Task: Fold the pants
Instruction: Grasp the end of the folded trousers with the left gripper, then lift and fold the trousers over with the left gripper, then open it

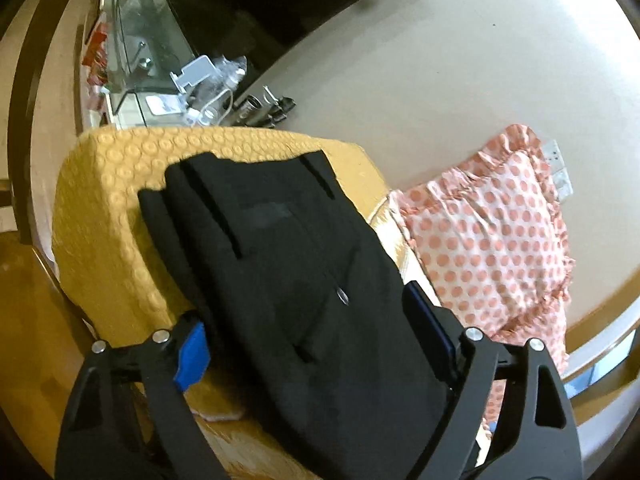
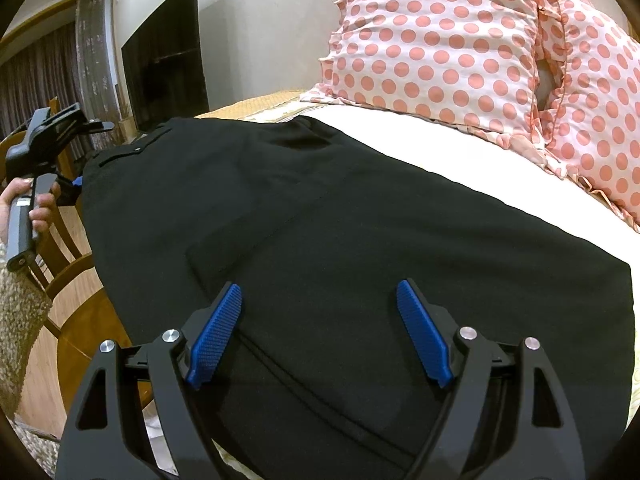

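**Both grippers spread over the black pants on the bed**

The black pants lie flat across the bed, waistband end toward the left gripper. That gripper's jaws stand wide, 1 finger on each side of the cloth, gripping nothing. The right gripper is over the other end, its 2 blue pads well apart above the fabric. The polka-dot pillows sit just beyond the pants.
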